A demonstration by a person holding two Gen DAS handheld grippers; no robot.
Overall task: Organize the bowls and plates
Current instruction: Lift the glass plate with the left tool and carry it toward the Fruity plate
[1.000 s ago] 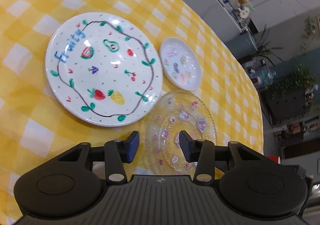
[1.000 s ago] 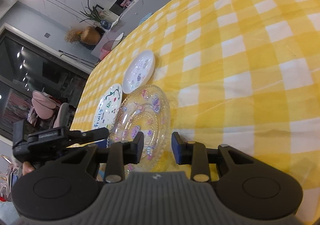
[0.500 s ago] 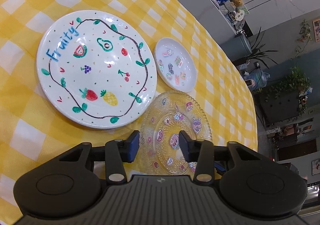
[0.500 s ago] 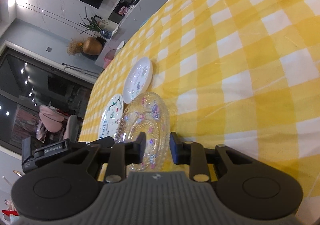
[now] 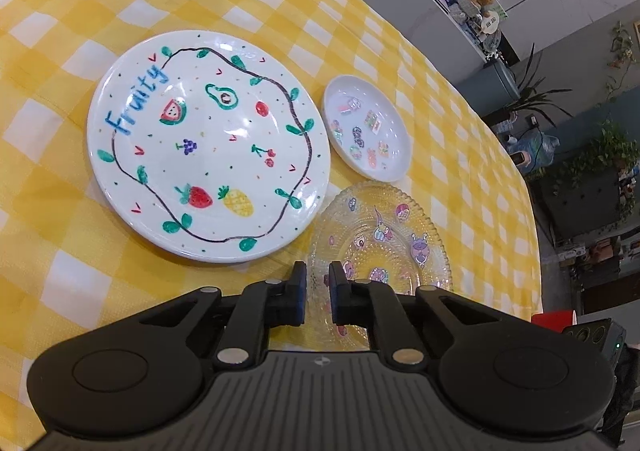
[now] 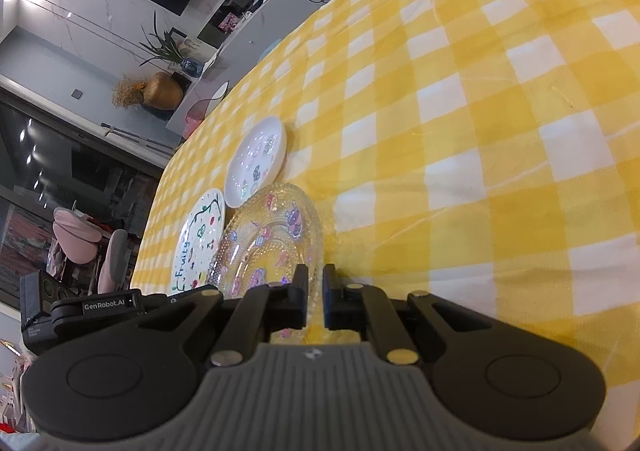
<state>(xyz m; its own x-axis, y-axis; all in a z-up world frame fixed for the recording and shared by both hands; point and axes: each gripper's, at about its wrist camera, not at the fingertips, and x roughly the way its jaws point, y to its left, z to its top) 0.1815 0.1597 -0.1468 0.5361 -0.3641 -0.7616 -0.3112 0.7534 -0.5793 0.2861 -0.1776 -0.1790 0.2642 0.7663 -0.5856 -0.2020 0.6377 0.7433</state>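
On the yellow checked cloth (image 5: 60, 211) lies my big white plate (image 5: 208, 155), lettered "Fruity", then the glass plate (image 5: 384, 239) and small white dish (image 5: 366, 133), all empty. My left claw (image 5: 317, 283) and right claw (image 6: 315, 285) have just been closing and now clench the glass plate's rim; the left claw's body reads "GenRobot.AI".

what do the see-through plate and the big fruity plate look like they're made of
Clear round plate with cartoon stickers: likely pressed glass, though clear plastic is possible; the yellow check cloth shows through it, and its surface is beaded with a scalloped rim.
Large white plate painted with fruit: probably glazed ceramic; opaque, with glossy light reflections.
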